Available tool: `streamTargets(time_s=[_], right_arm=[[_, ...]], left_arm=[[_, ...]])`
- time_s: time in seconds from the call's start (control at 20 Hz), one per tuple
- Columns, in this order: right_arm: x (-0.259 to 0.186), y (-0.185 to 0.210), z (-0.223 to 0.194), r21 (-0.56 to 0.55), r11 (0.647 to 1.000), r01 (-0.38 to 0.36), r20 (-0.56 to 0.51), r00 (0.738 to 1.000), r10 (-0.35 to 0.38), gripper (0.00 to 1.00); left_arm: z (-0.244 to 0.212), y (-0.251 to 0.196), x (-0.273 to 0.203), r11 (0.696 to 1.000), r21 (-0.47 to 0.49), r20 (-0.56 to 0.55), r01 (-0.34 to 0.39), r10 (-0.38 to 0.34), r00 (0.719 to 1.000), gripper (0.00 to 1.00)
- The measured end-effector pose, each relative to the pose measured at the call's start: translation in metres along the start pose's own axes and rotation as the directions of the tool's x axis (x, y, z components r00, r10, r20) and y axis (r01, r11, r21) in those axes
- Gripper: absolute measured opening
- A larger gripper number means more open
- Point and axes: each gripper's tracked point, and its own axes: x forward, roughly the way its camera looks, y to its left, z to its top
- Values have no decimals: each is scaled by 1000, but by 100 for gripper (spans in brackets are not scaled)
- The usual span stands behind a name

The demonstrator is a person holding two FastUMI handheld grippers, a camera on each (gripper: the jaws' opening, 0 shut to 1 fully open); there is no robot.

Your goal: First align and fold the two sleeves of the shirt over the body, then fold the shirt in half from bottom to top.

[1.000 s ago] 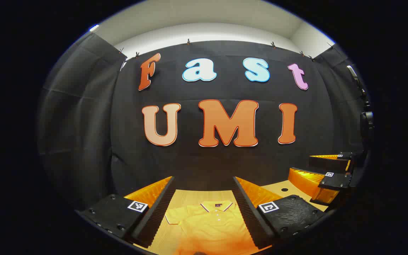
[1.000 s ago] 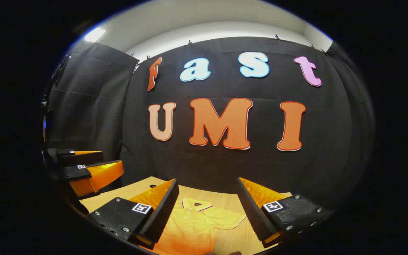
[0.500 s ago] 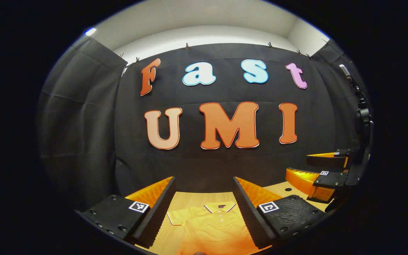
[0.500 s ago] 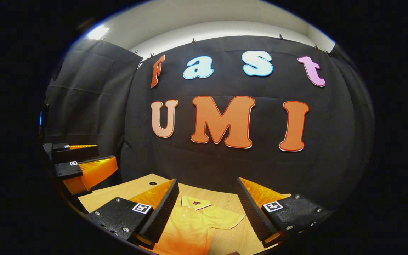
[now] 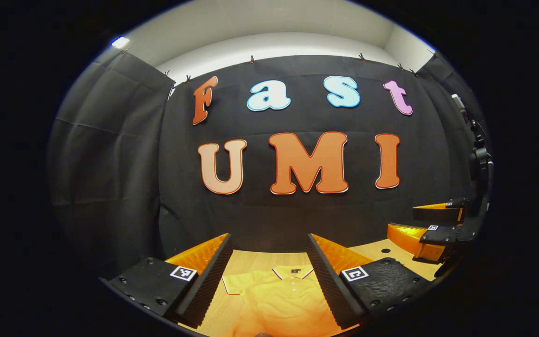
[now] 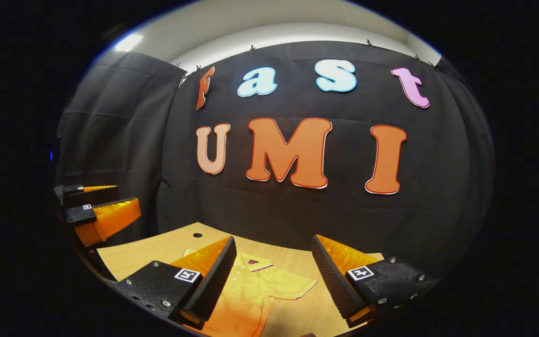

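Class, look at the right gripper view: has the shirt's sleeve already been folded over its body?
No. In the right gripper view the shirt lies flat on the table with its sleeve spread out to the side.

The right gripper (image 6: 273,276) hangs above the wooden table (image 6: 157,248) with its two fingers spread wide and nothing between them. Past them a yellow shirt (image 6: 255,292) lies flat on the table, collar toward the black cloth wall (image 6: 297,215) and one short sleeve (image 6: 293,288) spread out to the side. The left gripper (image 6: 96,210) sits farther off at the left edge, above the table's near corner, also parted.
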Motion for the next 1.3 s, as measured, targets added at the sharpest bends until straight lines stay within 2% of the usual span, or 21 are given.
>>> streamTargets(time_s=[0.35, 0.5, 0.65, 0.9, 1.1, 1.3], right_arm=[[28, -31, -56, 37, 999, 6, -151, 989, 0, 99], [40, -38, -71, 23, 999, 39, -198, 980, -34, 98], [55, -40, -85, 15, 995, 94, -244, 966, -88, 98], [80, -29, -126, 95, 967, 238, -413, 893, -179, 99], [98, -27, -151, 97, 933, 347, -501, 827, -255, 99], [116, -28, -187, 130, 891, 435, -622, 736, -269, 99]], left_arm=[[-8, 1, -11, 996, 38, 0, -78, 78, 997, 96], [-12, 10, -12, 997, 30, -8, -67, 67, 998, 96], [-12, 31, 7, 998, 54, 6, -39, 38, 999, 96], [-25, 71, 44, 995, 54, -6, 79, -79, 997, 97], [-36, 103, 70, 985, 64, 4, 162, -163, 987, 97], [-45, 124, 97, 969, 76, 6, 236, -237, 971, 97]])
